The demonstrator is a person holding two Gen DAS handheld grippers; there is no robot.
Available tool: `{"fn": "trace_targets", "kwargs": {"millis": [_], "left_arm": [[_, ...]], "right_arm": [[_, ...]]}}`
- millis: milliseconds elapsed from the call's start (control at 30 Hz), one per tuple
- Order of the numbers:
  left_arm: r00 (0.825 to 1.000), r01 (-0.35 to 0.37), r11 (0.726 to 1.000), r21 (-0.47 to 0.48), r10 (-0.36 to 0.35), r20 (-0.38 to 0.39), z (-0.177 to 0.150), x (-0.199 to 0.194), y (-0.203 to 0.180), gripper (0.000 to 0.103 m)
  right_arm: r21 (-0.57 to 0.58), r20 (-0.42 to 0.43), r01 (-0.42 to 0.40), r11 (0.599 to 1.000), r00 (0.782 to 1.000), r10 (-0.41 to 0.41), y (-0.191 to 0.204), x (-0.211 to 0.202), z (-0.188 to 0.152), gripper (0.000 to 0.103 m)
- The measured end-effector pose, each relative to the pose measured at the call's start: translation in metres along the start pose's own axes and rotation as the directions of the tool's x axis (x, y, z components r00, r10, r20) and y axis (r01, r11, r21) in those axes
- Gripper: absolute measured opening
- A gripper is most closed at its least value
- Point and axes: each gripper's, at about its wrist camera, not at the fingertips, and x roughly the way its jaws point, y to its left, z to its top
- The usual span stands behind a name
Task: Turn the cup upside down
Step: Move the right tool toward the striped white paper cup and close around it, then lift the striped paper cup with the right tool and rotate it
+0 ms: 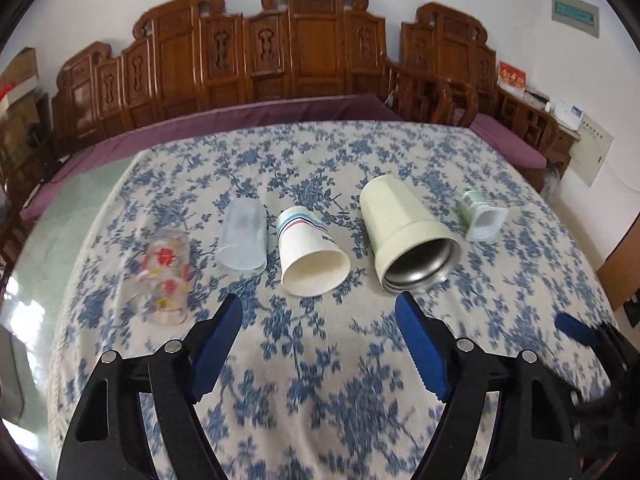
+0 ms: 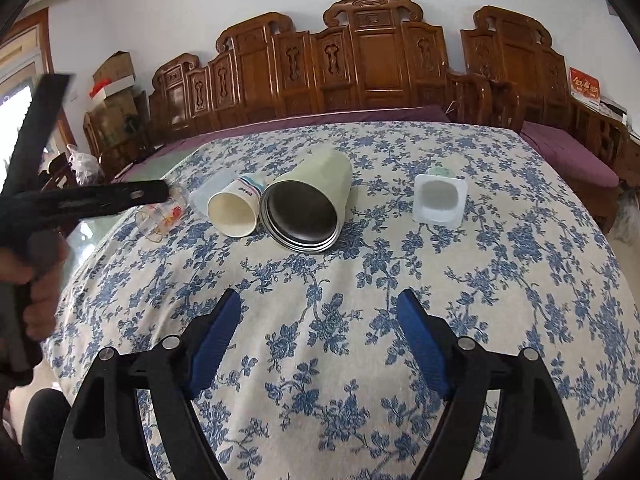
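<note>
Several cups lie on their sides in a row on the floral tablecloth, mouths toward me. From left: a clear glass with red flowers [image 1: 165,276] [image 2: 162,216], a frosted plastic cup [image 1: 243,236], a striped paper cup [image 1: 310,252] [image 2: 234,208], a cream steel-lined cup [image 1: 404,232] [image 2: 306,208] and a small white yogurt cup [image 1: 482,216] [image 2: 439,199]. My left gripper [image 1: 318,308] is open and empty, short of the paper cup. My right gripper [image 2: 319,304] is open and empty, near the table's front; its blue tip also shows in the left wrist view [image 1: 576,330].
The table [image 1: 304,160] is covered by a blue floral cloth, with a bare glass strip at the left [image 1: 60,216]. Carved wooden benches [image 1: 312,48] with purple cushions stand behind it. The hand holding the left gripper shows at the left of the right wrist view [image 2: 36,300].
</note>
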Motion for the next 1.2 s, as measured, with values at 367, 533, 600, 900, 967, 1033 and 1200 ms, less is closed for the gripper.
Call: {"fn": "trace_targets", "kwargs": {"millis": [367,533,600,900,967,1033,1200], "left_arm": [[0.992,0.003,0.998,-0.067,-0.011,-0.128,0.050,0.079,0.012,0.070],[0.980,-0.017,0.997,-0.071,0.002,-0.198,0.056,0.108,0.011,0.067],[0.973,-0.026,0.997,-0.073,0.008,-0.231,0.057,0.118,0.010,0.066],[0.934,-0.024,0.994,-0.107,-0.016,-0.356,0.049,0.146,0.012,0.066],[0.933,-0.030,0.995,-0.097,-0.007,-0.361,0.047,0.149,0.010,0.064],[0.936,-0.027,0.995,-0.092,-0.007,-0.352,0.047,0.147,0.010,0.061],[0.943,-0.016,0.997,-0.078,-0.011,-0.334,0.048,0.133,0.010,0.056]], "right_arm": [[0.011,-0.040,-0.024,1.000,0.999,0.025,0.005,0.024,-0.009,0.082],[0.013,-0.044,-0.035,0.999,0.998,0.036,0.006,0.027,-0.012,0.082],[0.013,-0.041,-0.040,0.999,0.998,0.040,0.007,0.026,-0.012,0.082],[0.031,-0.023,-0.050,0.998,0.998,0.051,0.003,0.014,-0.008,0.082],[0.034,-0.019,-0.048,0.998,0.999,0.049,0.000,0.012,-0.008,0.082],[0.036,-0.019,-0.043,0.998,0.999,0.044,-0.002,0.011,-0.008,0.082],[0.039,-0.018,-0.028,0.999,0.999,0.028,-0.006,0.007,-0.009,0.082]]}}
